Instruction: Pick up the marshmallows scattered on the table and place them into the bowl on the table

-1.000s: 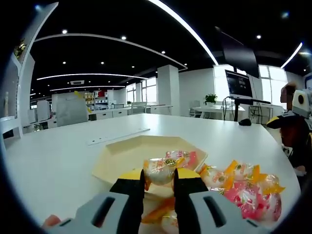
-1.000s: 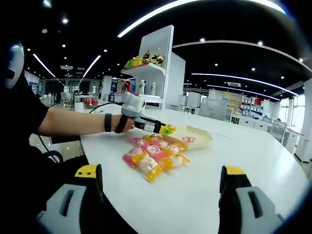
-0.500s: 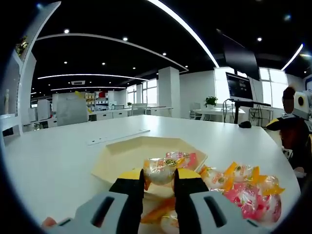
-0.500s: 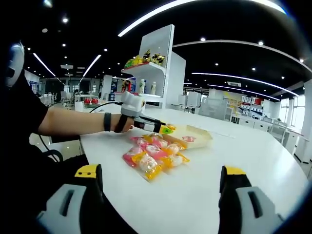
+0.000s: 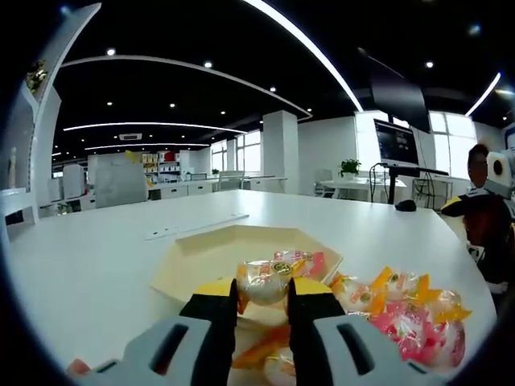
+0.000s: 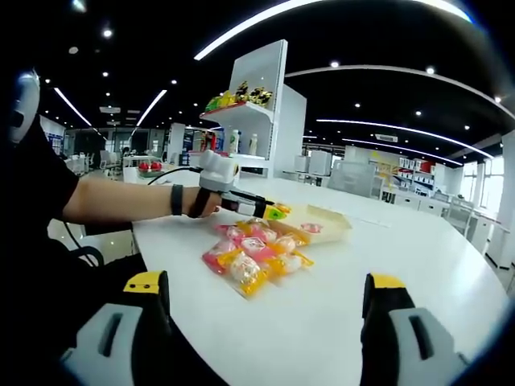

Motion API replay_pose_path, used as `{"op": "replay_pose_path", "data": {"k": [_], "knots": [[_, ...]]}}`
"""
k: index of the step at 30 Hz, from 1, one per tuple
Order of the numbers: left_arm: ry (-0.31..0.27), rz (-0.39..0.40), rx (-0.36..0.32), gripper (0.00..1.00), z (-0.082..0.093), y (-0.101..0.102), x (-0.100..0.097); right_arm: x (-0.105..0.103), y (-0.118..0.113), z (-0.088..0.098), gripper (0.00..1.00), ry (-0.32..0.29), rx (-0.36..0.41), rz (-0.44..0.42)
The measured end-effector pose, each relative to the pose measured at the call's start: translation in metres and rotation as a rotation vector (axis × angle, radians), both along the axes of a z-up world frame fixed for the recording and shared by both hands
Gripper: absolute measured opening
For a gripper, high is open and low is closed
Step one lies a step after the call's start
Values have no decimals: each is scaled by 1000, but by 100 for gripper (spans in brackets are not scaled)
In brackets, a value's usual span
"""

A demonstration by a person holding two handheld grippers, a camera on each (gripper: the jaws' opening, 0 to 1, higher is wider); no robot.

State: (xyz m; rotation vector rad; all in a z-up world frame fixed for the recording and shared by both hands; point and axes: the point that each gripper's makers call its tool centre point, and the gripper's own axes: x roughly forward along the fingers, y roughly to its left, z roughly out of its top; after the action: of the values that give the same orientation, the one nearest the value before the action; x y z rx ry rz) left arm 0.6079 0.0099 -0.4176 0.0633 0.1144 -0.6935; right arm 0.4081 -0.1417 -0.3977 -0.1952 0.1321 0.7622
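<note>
The left tool (image 5: 263, 299) is closed on one wrapped marshmallow (image 5: 268, 279), which sits pinched between the yellow jaw tips. Directly ahead of and just below the tips lies the bowl (image 5: 211, 241), a shallow cream tray on the white bench (image 5: 96, 257); one pink-wrapped sweet (image 5: 312, 262) already rests at its near edge. The release therefore calls for a short forward advance only, since the held piece sits at the bowl's near rim. The remaining marshmallows (image 5: 410, 310) lie beside the bowl, close to this tool. The right tool (image 6: 261, 310) is open, holds nothing, and stands well apart from the pile (image 6: 251, 261).
</note>
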Motion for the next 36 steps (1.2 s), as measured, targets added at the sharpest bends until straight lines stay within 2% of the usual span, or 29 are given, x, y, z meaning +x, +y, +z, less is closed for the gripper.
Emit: {"op": "replay_pose_path", "data": {"k": [6,20,24,29,32,34,36], "knots": [[-10,-27,9,26,0,-5,-4,0,1,-1,97,1,-3,0],[-8,-30,1,29,0,-8,-5,-1,0,-3,96,2,-13,-2],[-7,-68,2,46,-1,-14,-10,0,1,-4,96,5,-19,1],[-16,-70,13,53,-1,-18,-11,-1,1,-1,96,-1,-15,4],[3,-62,-17,61,1,-18,-12,-1,1,1,96,-3,-12,4],[2,-47,-28,77,3,-15,-11,-1,0,1,96,-2,-8,3],[-76,-51,-72,90,18,-16,-11,-1,-1,1,96,-1,-7,1]]}}
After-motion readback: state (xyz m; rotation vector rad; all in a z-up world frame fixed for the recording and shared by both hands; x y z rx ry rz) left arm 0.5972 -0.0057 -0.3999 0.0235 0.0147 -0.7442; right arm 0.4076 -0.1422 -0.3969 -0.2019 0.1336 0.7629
